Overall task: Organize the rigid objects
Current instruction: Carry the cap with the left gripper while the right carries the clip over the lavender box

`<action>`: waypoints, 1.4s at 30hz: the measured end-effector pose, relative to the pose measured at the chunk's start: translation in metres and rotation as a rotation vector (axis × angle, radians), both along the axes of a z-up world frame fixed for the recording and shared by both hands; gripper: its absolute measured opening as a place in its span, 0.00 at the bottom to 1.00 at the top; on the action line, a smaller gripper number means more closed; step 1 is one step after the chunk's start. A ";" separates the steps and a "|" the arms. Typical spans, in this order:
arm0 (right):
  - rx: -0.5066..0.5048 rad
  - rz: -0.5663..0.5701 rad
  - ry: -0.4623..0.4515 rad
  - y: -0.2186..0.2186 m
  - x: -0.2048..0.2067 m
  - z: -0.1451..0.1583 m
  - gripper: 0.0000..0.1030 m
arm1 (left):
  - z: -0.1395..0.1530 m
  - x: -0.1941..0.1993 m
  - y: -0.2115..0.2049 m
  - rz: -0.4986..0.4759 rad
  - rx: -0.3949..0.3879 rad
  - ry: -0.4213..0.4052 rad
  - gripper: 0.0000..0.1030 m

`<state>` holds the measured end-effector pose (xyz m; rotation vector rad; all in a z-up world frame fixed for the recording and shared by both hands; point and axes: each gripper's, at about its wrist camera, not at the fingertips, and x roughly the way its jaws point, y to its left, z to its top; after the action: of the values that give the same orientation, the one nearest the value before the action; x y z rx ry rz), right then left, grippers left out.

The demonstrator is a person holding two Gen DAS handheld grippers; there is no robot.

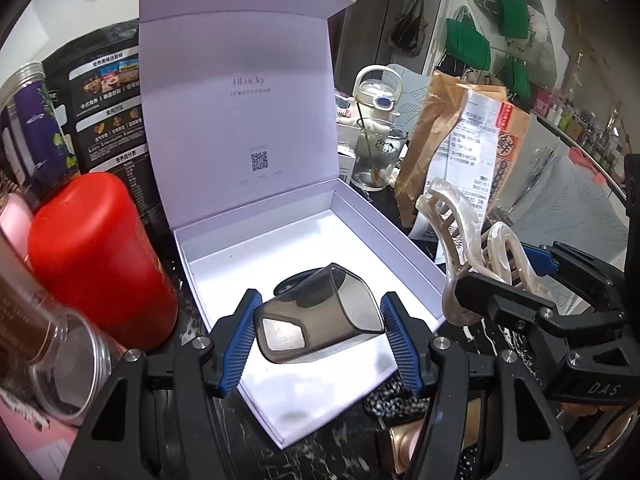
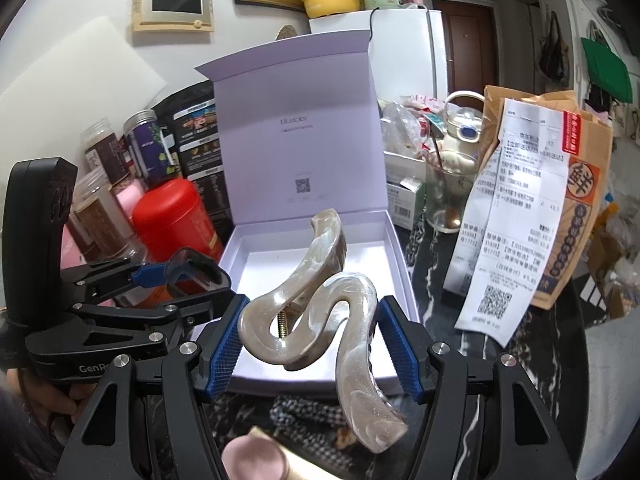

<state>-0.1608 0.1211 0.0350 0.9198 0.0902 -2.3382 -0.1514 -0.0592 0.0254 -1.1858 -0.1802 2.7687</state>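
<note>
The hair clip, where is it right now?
The hair clip is clamped in the right gripper, held above the near edge of the open white box, right of the left gripper.

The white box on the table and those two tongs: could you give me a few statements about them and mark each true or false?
1. The white box stands open with its lid raised. True.
2. The left tongs hold a smoky grey cup. True.
3. The right tongs are empty. False: they grip a pearly hair claw.
4. The box already holds several items. False: its visible floor is bare.
5. A red canister stands beside the box. True.
</note>
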 end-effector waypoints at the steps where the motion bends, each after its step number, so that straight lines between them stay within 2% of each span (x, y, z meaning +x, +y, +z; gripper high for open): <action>1: 0.001 0.002 -0.001 -0.001 -0.003 -0.001 0.64 | -0.001 -0.002 -0.001 0.002 0.000 -0.004 0.59; 20: 0.040 0.034 -0.052 -0.014 -0.060 -0.036 0.64 | -0.038 -0.056 -0.005 0.051 -0.032 -0.112 0.59; 42: 0.098 0.095 -0.116 -0.038 -0.091 -0.072 0.64 | -0.072 -0.084 -0.017 0.108 -0.024 -0.184 0.59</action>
<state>-0.2520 0.0829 -0.0369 1.0736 0.1983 -2.2044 -0.2349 -0.0762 -0.0466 -1.4794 -0.2365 2.7565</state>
